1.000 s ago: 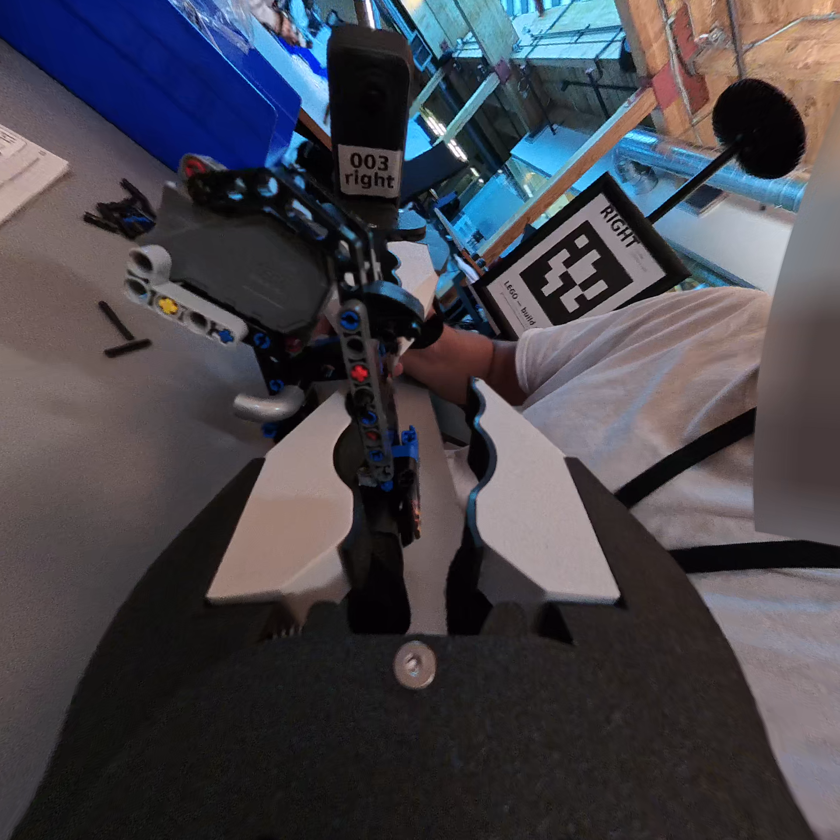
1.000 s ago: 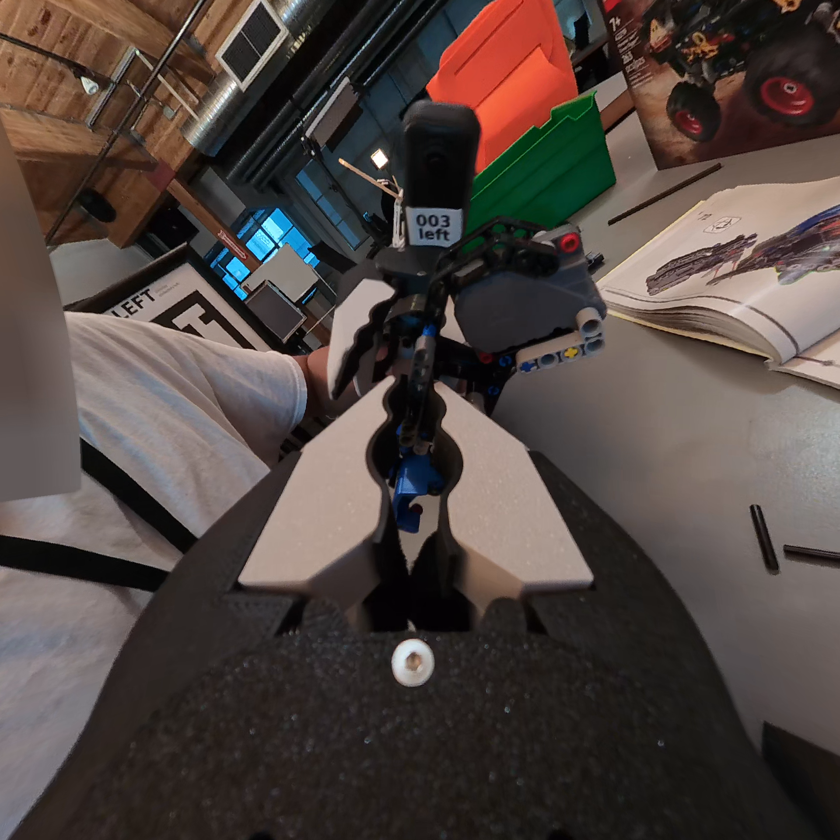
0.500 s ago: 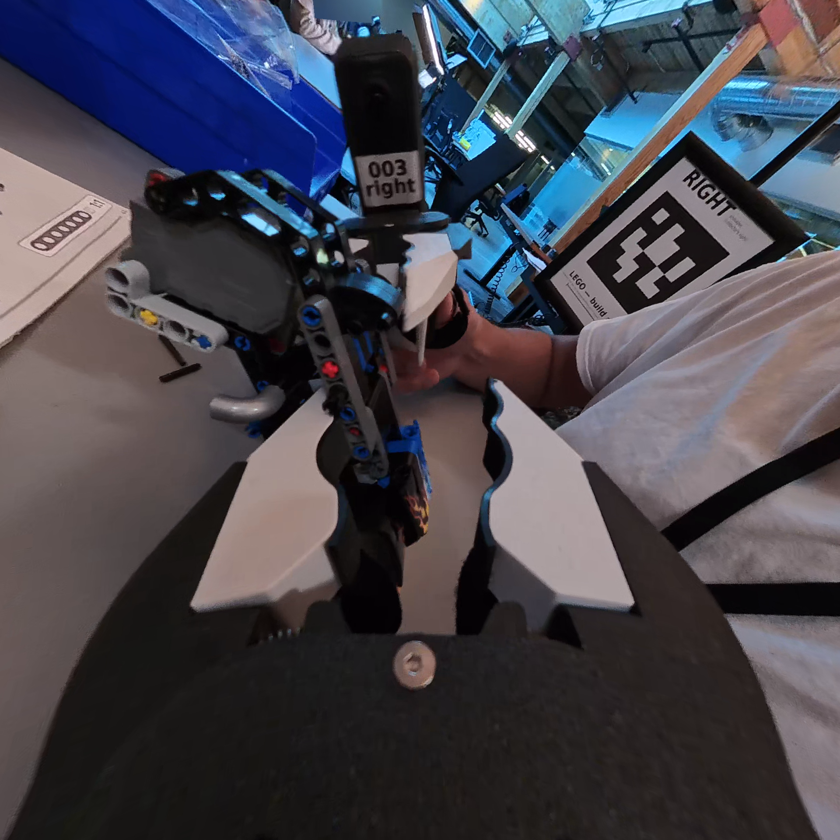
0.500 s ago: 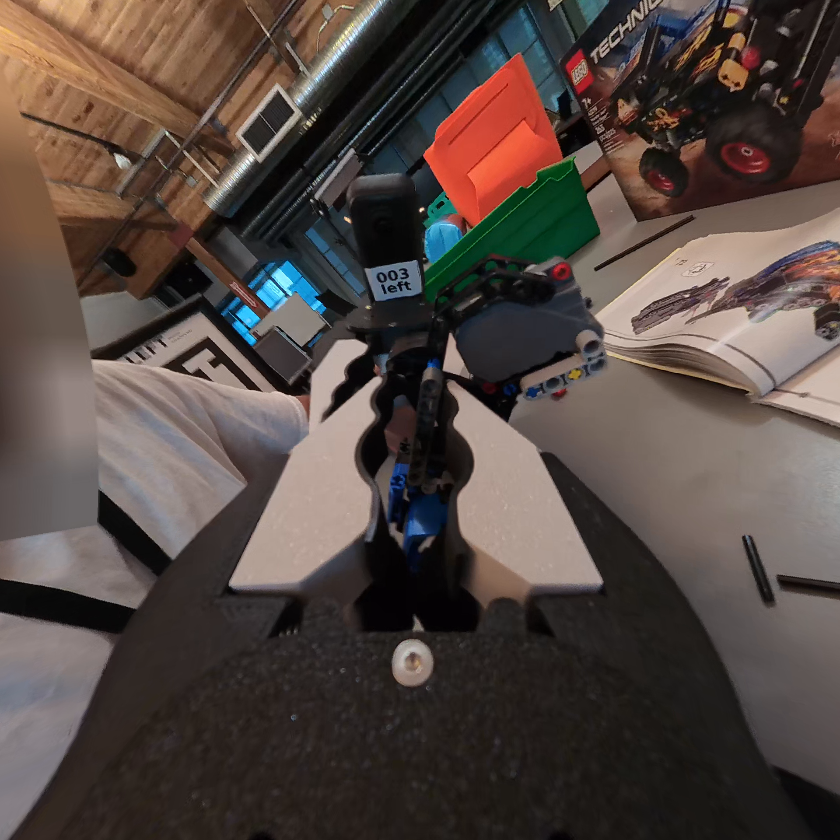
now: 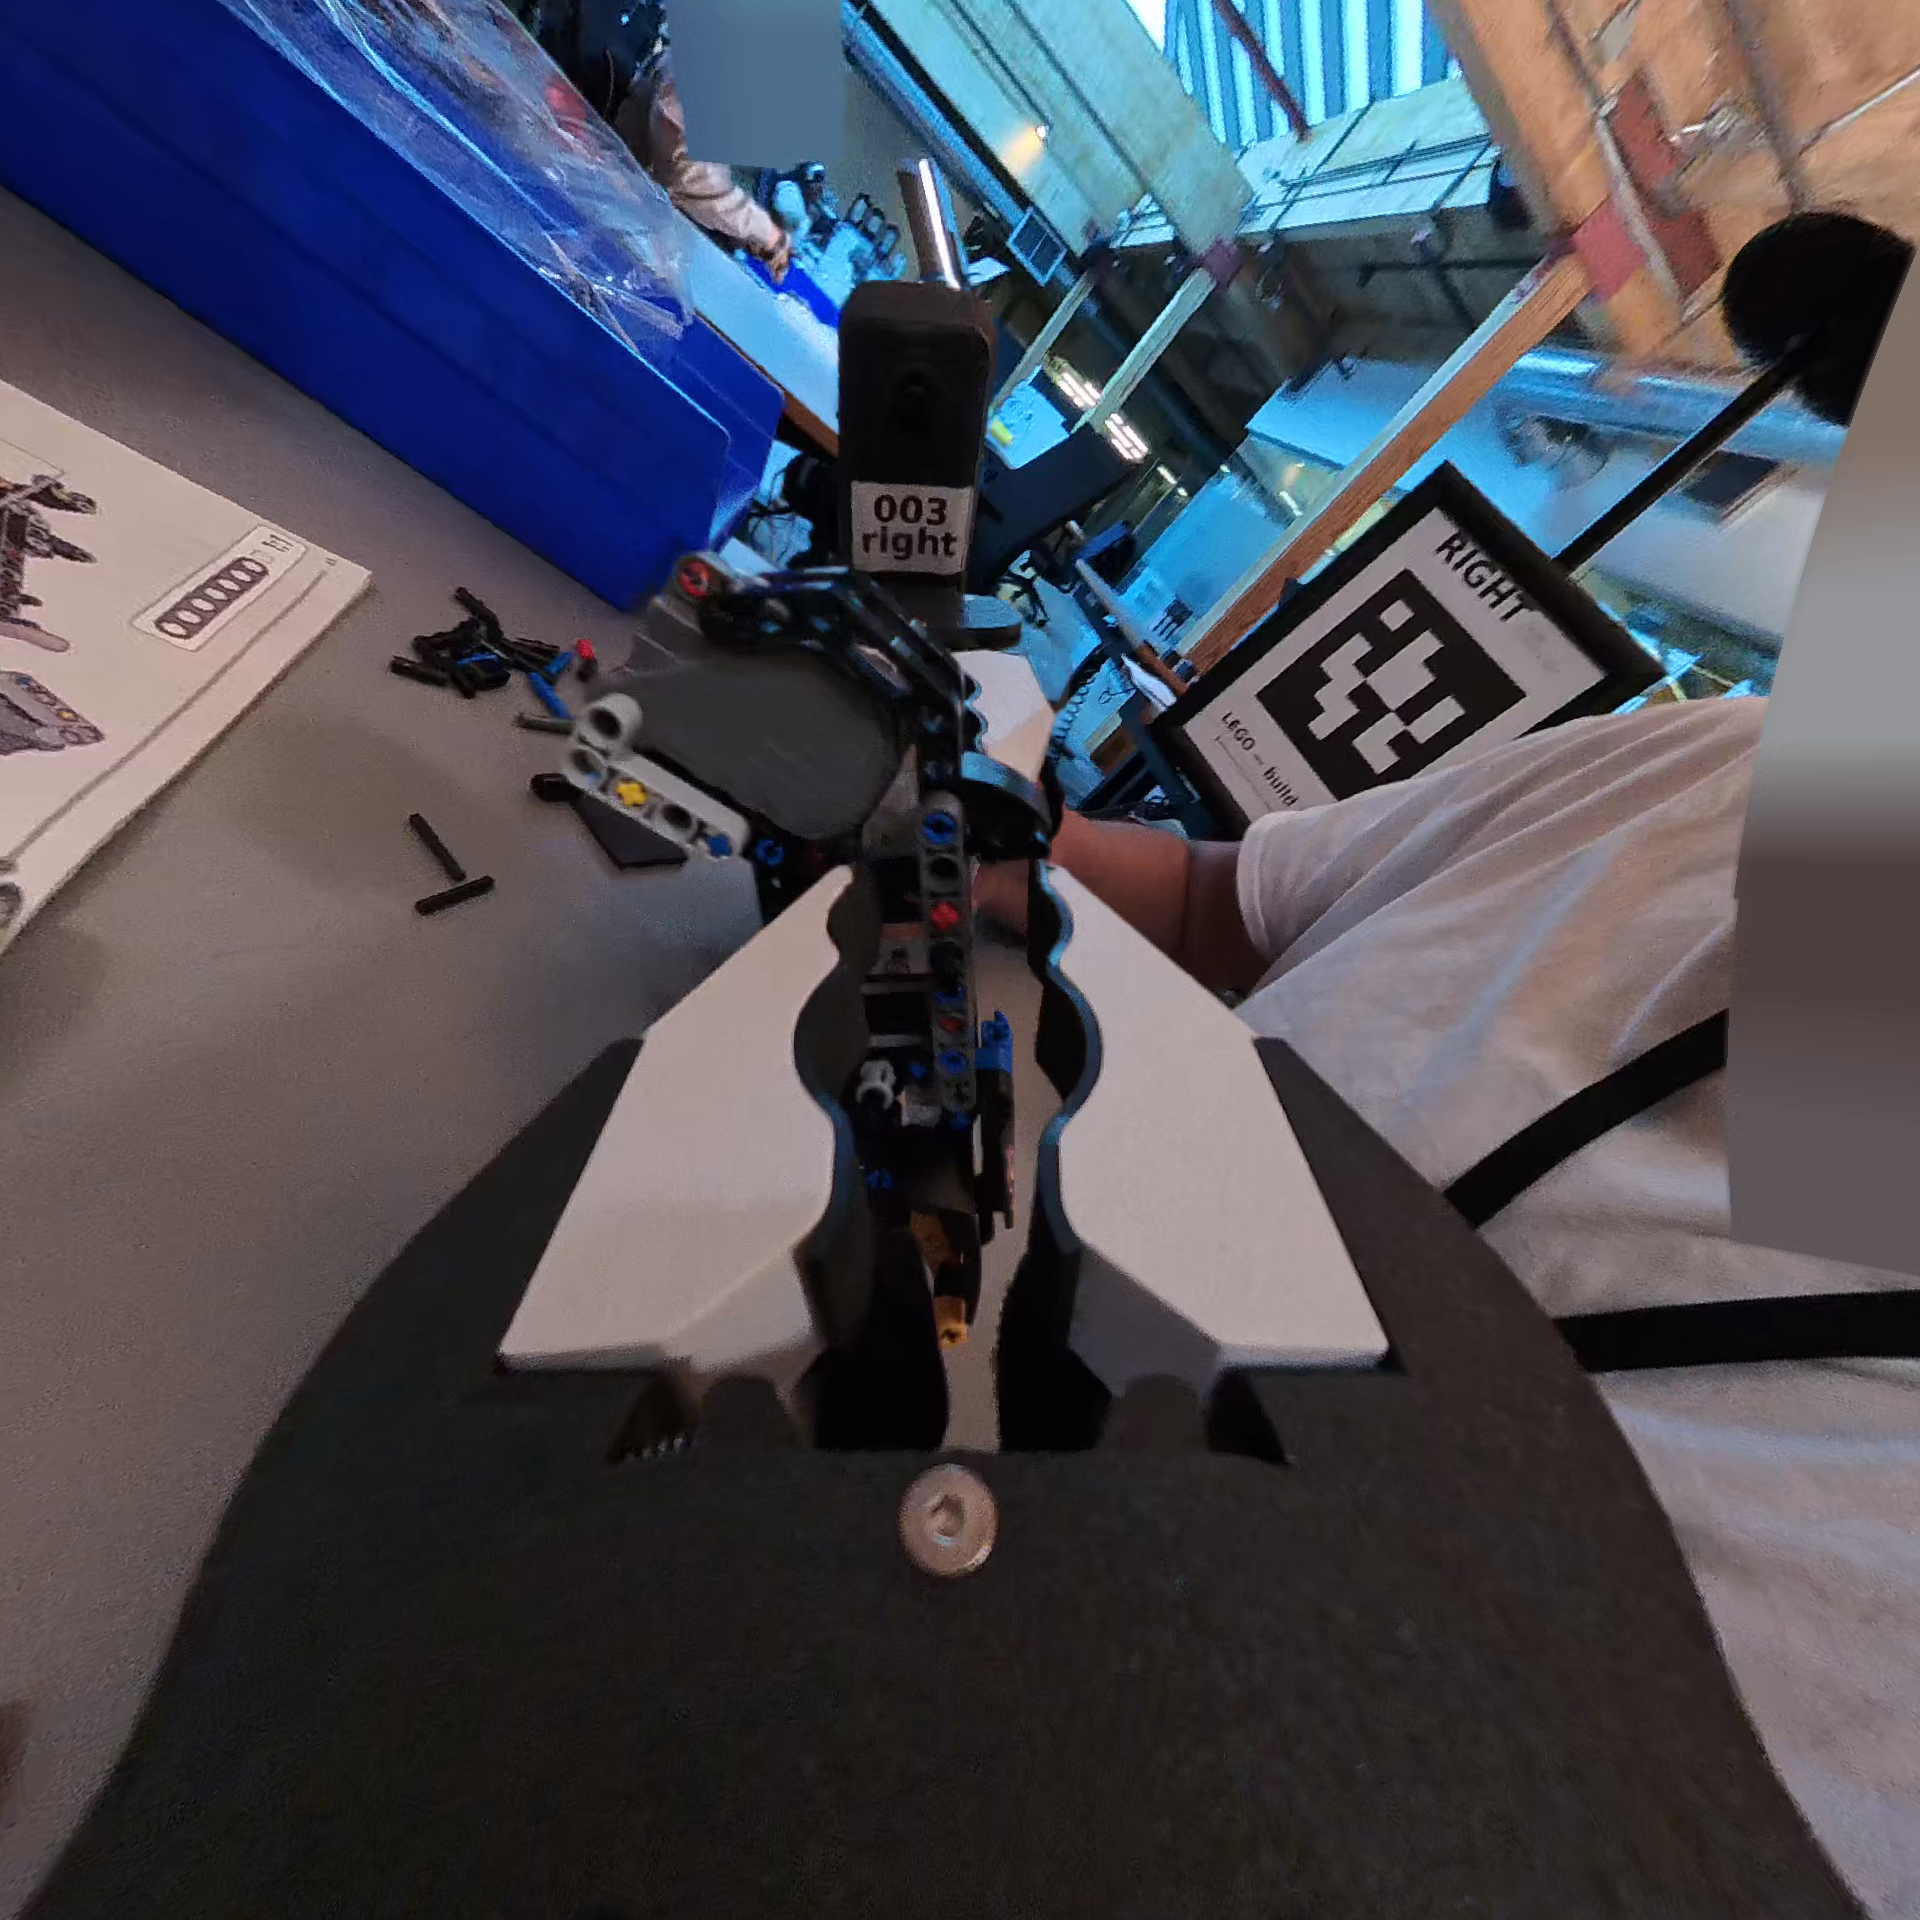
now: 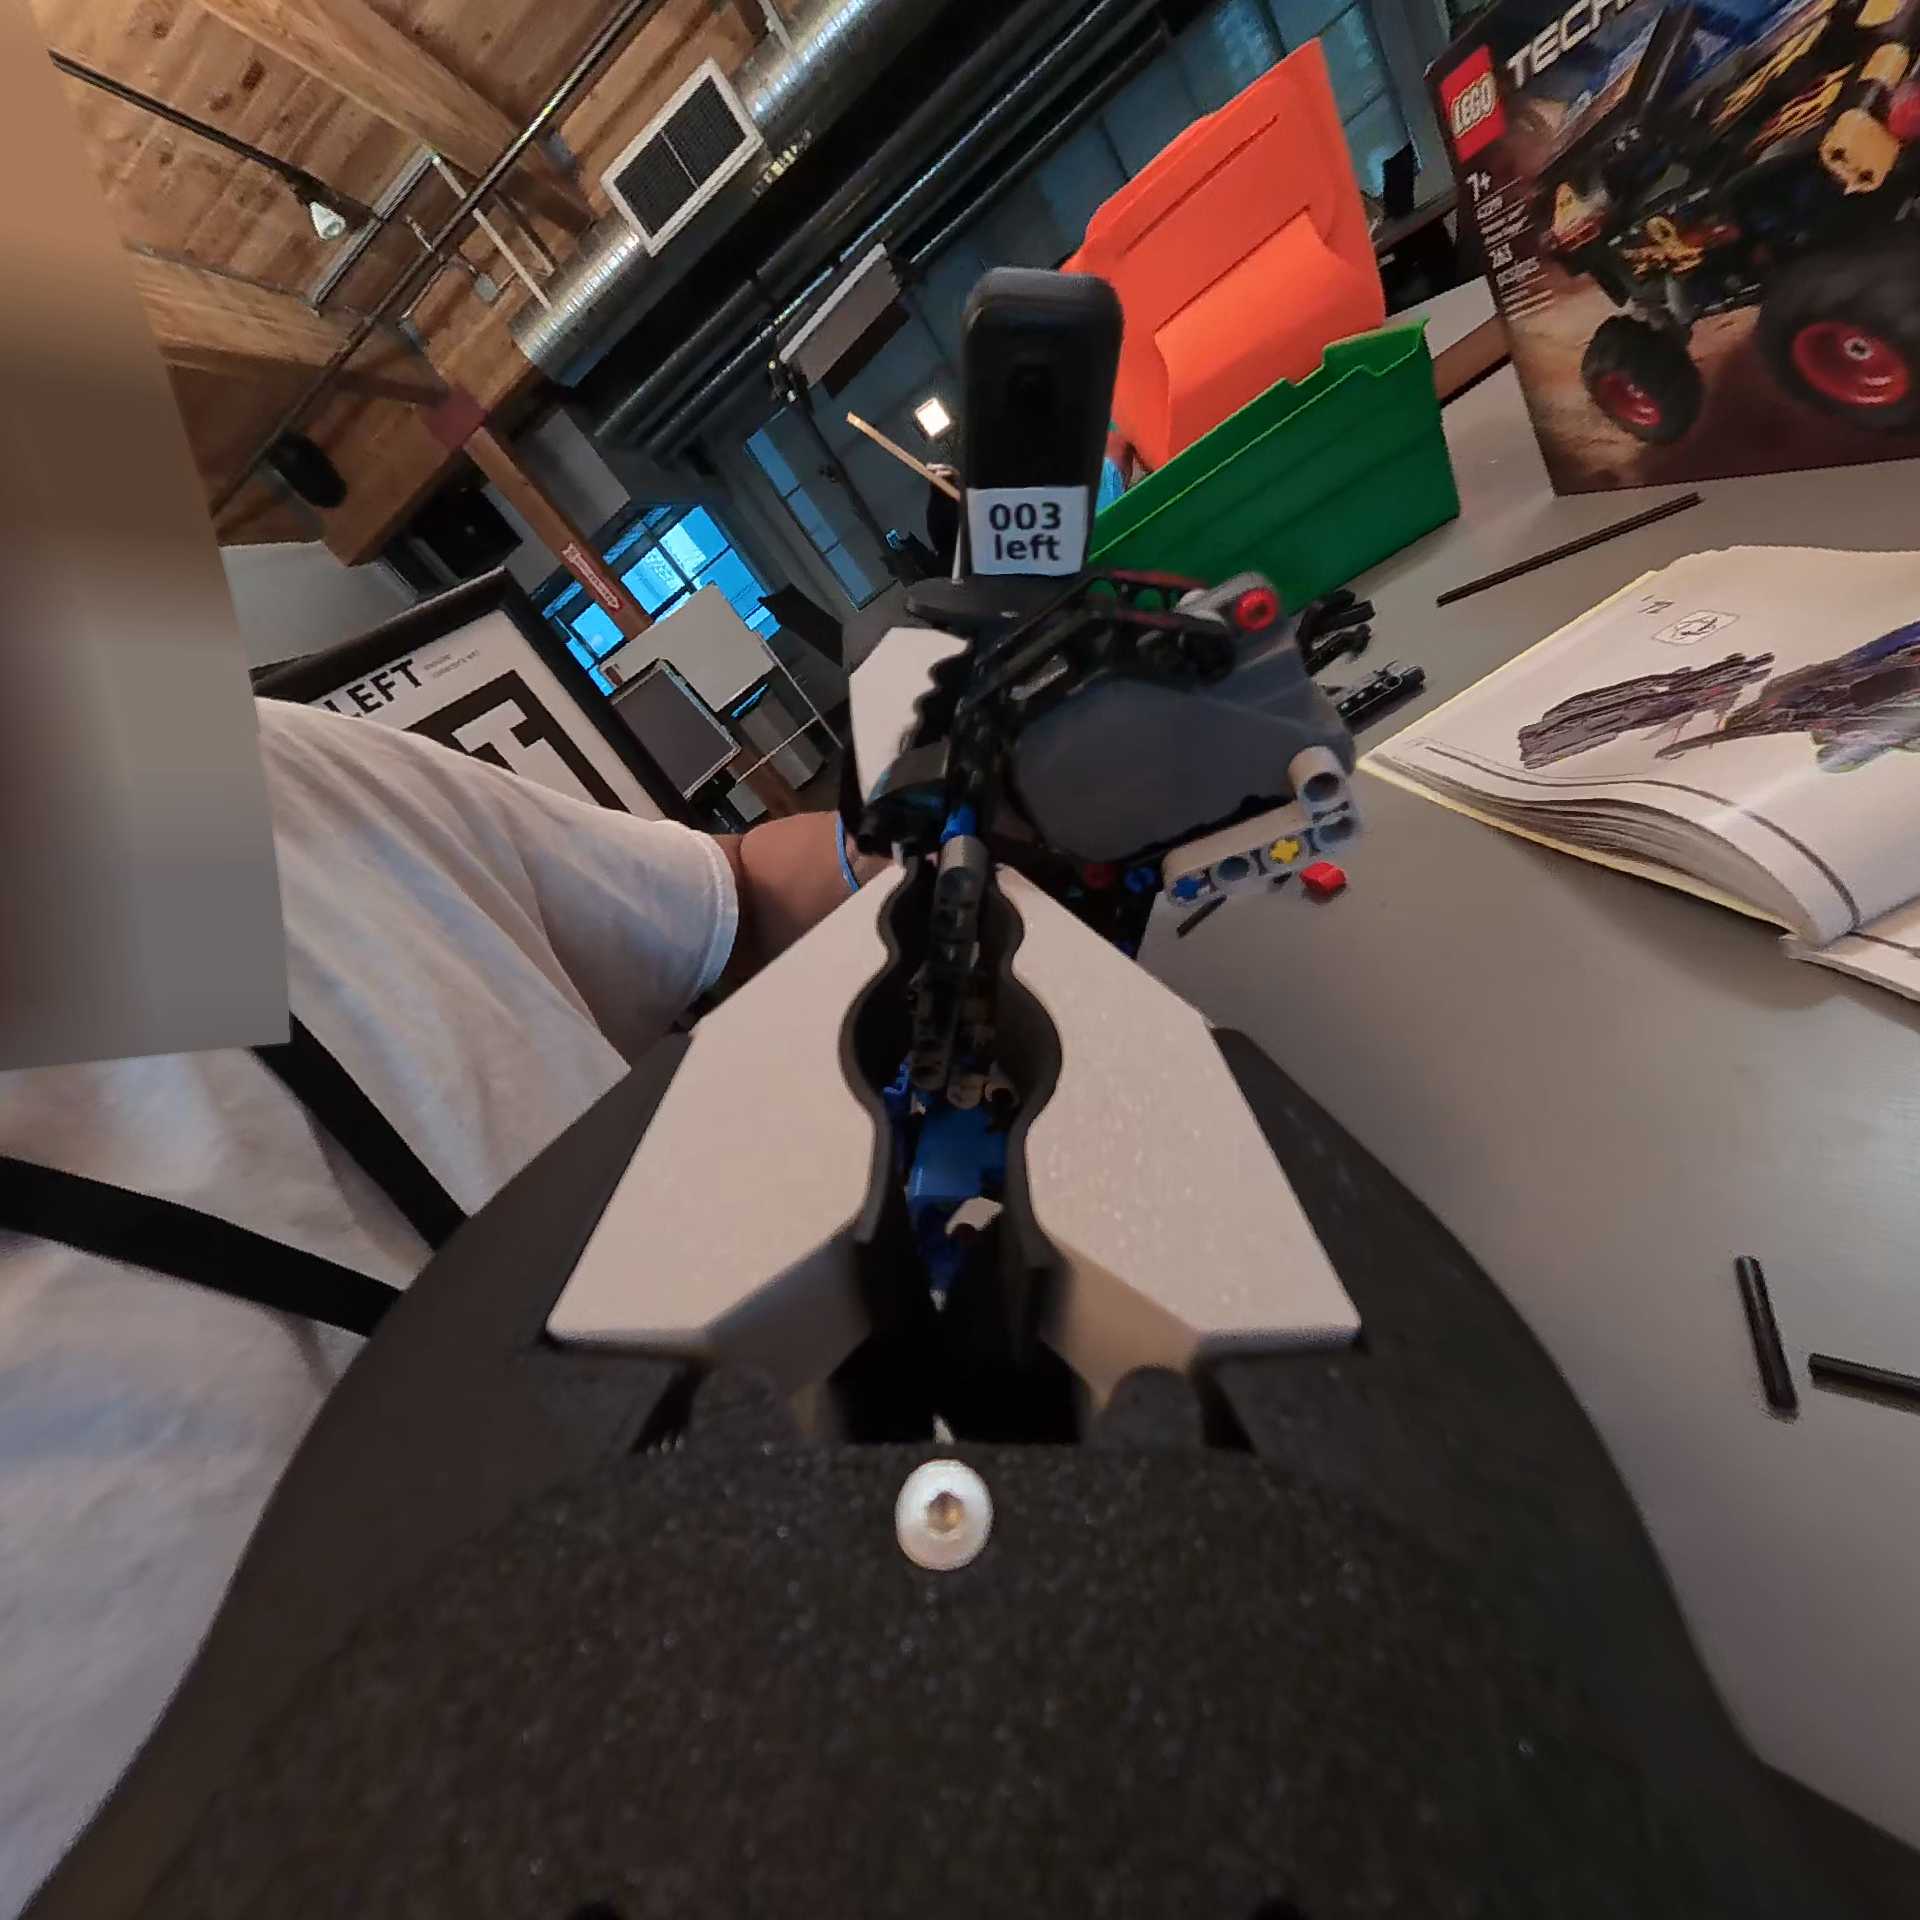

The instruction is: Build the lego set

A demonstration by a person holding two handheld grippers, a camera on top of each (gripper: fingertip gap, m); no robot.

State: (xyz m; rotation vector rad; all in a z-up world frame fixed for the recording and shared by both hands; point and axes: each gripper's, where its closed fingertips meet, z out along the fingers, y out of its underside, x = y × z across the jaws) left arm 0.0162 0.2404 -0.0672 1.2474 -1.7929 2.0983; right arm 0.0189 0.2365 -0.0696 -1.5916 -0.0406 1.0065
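Observation:
A half-built Lego assembly (image 5: 769, 748) has a dark grey body, black beams and a light grey beam with yellow and blue pins. It hangs above the grey table between my two grippers, which face each other. My right gripper (image 6: 945, 883) is shut on its black beam end, with blue parts deep between the fingers. My left gripper (image 5: 940, 894) surrounds the other end. The assembly rests against the left finger (image 5: 707, 1122), and a narrow gap shows at the right finger (image 5: 1174, 1122). The assembly (image 6: 1164, 748) also shows in the right wrist view.
An open instruction booklet (image 5: 156, 644) (image 6: 1662, 748) lies on the table. Loose black pins (image 5: 468, 655) (image 6: 1766, 1330) and a small red piece (image 6: 1322, 879) are scattered around it. A blue bin (image 5: 364, 260), a green bin (image 6: 1278, 488) and the set's box (image 6: 1714, 239) stand at the back. The person's white shirt (image 5: 1507, 935) is close by. The grippers are tip to tip, or close to it.
My left gripper's fingers have drawn closer together around the assembly. The assembly has swung from tilted to in line with the left fingers. The right gripper keeps its hold.

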